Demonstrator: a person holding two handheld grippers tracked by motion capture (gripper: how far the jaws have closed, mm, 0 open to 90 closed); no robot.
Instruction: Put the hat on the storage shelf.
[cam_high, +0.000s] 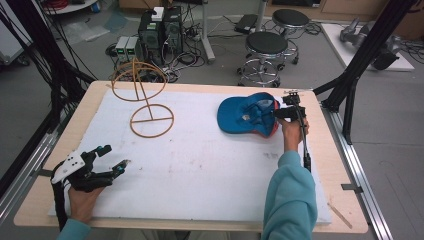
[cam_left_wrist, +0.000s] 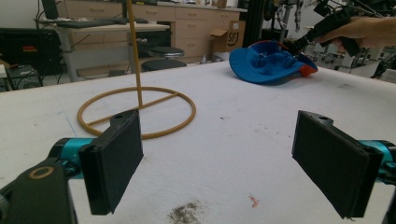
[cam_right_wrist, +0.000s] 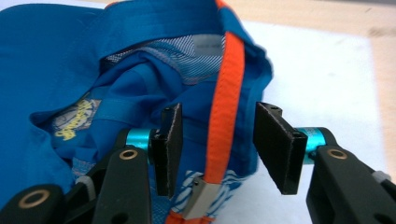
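Observation:
A blue sun hat (cam_high: 240, 117) with an orange strap lies upside down at the right back of the white mat. My right gripper (cam_high: 274, 113) reaches into it from the right. In the right gripper view its jaws (cam_right_wrist: 219, 149) stand half apart astride the hat's rim (cam_right_wrist: 140, 28) and the orange strap (cam_right_wrist: 224, 116), with a gap at each pad. Near the mat's front left corner my left gripper (cam_high: 114, 156) rests open, holding nothing. The left gripper view looks between its wide pads (cam_left_wrist: 114, 163) across the mat to the hat (cam_left_wrist: 266, 63) and the right gripper (cam_left_wrist: 301, 43).
A tan wire stand (cam_high: 145, 97) with a ring base (cam_left_wrist: 137, 112) and an upright rod stands at the back left of the white mat (cam_high: 200, 165). Beyond the wooden table (cam_high: 335, 165) are stools (cam_high: 265, 50) and computer cases (cam_high: 160, 32). Black frame posts (cam_high: 360, 65) flank the right.

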